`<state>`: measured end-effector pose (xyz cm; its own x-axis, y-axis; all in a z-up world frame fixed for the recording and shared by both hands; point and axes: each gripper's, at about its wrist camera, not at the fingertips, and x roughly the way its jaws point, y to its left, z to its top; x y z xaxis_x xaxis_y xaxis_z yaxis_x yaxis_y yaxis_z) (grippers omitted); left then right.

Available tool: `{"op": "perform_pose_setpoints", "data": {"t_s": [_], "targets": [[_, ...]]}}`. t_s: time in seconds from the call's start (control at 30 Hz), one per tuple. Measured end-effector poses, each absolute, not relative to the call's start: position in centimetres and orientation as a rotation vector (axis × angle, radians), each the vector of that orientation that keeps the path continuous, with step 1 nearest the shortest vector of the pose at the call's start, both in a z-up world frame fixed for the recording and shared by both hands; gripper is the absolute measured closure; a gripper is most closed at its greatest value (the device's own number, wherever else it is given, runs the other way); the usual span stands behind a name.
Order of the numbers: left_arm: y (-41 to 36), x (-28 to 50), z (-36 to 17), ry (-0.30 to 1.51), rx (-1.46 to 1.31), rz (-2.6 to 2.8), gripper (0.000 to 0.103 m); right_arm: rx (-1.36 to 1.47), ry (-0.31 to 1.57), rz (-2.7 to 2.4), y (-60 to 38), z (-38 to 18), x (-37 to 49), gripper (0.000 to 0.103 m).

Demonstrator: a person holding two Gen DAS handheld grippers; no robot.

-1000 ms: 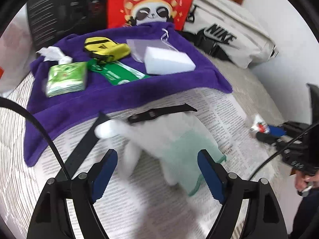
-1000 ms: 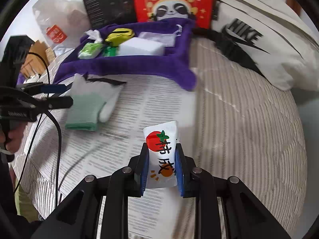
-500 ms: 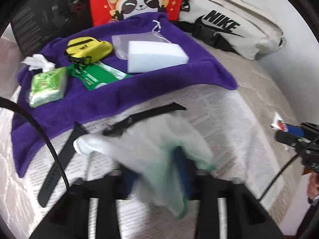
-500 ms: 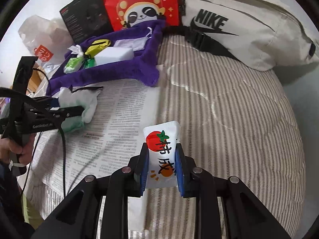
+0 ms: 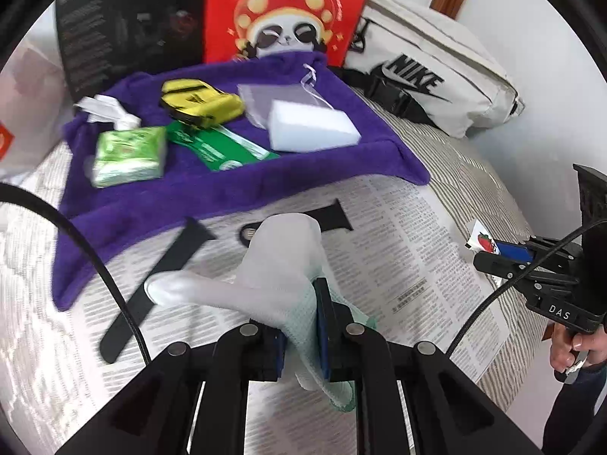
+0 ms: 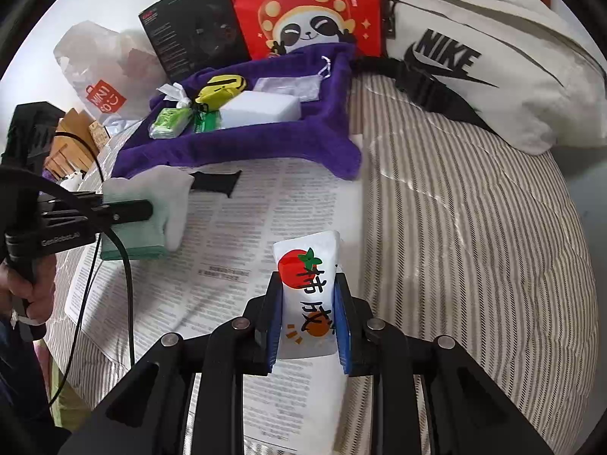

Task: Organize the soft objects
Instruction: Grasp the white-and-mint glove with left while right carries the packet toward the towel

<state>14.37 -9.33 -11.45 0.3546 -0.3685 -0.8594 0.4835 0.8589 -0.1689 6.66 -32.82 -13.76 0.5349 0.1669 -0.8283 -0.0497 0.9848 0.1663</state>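
Several soft items already lie on the purple towel (image 5: 212, 189). Left gripper (image 5: 301, 330) has just clamped the glove (image 5: 280, 265), lifted above the newspaper (image 5: 413, 250); right gripper (image 6: 307, 326) grips a packet (image 6: 307, 288). Both remain unplaced

NIKE with swoosh, black, on beige bag (image 6: 493, 68), right of red panda bag (image 6: 303, 11). Red panda bag: "Hi" in white circle above panda's cap; white Chinese text at top edge, not readable. Black box (image 6: 189, 26) left of red bag: green "NECRTE"-like lettering on top edge, uncertain. Plastic bag (image 6: 102, 72) further left: red square logo, partly readable. White packet (image 6: 307, 295): black Chinese characters, tomato picture. "DAS" on right gripper (image 5: 508, 261). "GenRobot.AI" on left gripper (image 6: 114, 210). Newspaper (image 6: 246, 227) print too small.
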Motion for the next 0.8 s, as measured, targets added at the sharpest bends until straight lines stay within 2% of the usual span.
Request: {"op": "perform_pose_setpoints", "data": {"t_s": [0.8], "targets": [[-3.5,14.9,-10.4,0.962,0.062,-0.514,0.09,0.095,0.886,0.243,-25.4,-12.1,11.2,0.079]]}}
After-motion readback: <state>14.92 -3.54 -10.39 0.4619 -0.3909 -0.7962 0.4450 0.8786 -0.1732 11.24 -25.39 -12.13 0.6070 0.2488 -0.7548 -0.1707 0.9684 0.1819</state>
